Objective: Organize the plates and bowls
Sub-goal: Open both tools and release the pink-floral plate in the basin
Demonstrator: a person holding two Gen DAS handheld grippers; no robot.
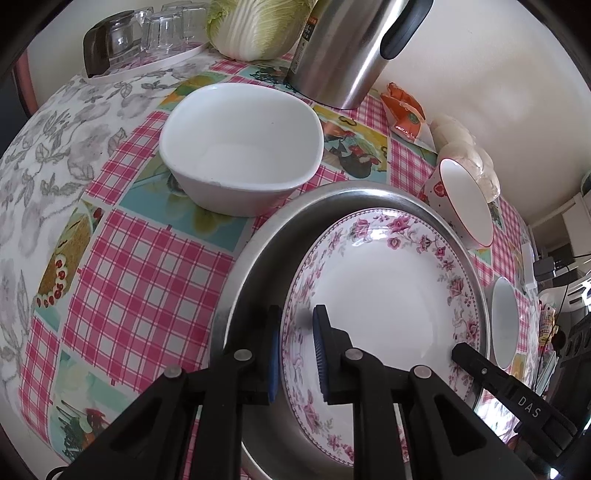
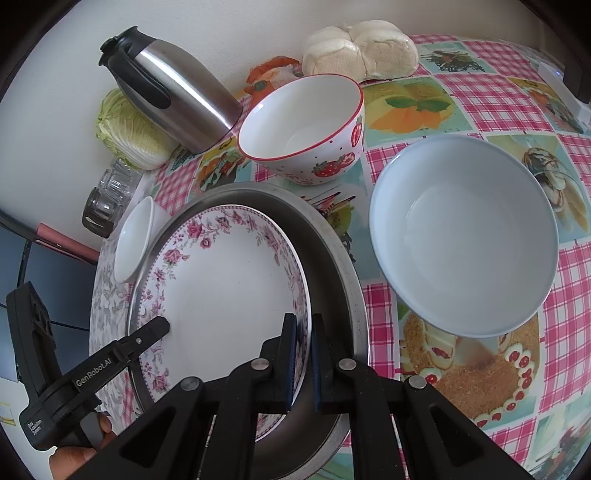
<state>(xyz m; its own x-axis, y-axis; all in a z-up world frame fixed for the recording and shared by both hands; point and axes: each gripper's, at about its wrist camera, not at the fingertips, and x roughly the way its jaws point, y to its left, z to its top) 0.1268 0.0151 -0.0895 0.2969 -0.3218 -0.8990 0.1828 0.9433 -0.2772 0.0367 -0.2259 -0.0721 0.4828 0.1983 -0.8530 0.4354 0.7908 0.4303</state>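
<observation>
Glasses (image 1: 155, 29): upturned on a white tray (image 1: 147, 66), far left of the worktop (image 1: 140, 280).
Cabbage (image 1: 255, 26): at the wall, beside a steel jug (image 1: 347, 48).
White bowl (image 1: 240, 147): upright on the checked cloth, just left of the metal tray (image 1: 251, 266).
Left gripper (image 1: 297, 354): narrowly parted, its 2 blue pads straddling the left rim of the plate; whether both pads touch cannot be told.
Plate (image 1: 384, 291): floral-rimmed, lying inside the metal tray, towards its left side as the right wrist sees it.
Right gripper (image 2: 303, 363): nearly pressed together, pinching the plate's right rim.
Strawberry bowl (image 2: 306, 125): red-rimmed, upright behind the metal tray.
Pale bowl (image 2: 465, 236): upright, right of the metal tray.
Buns (image 2: 362, 48): bagged, at the wall behind the strawberry bowl.
</observation>
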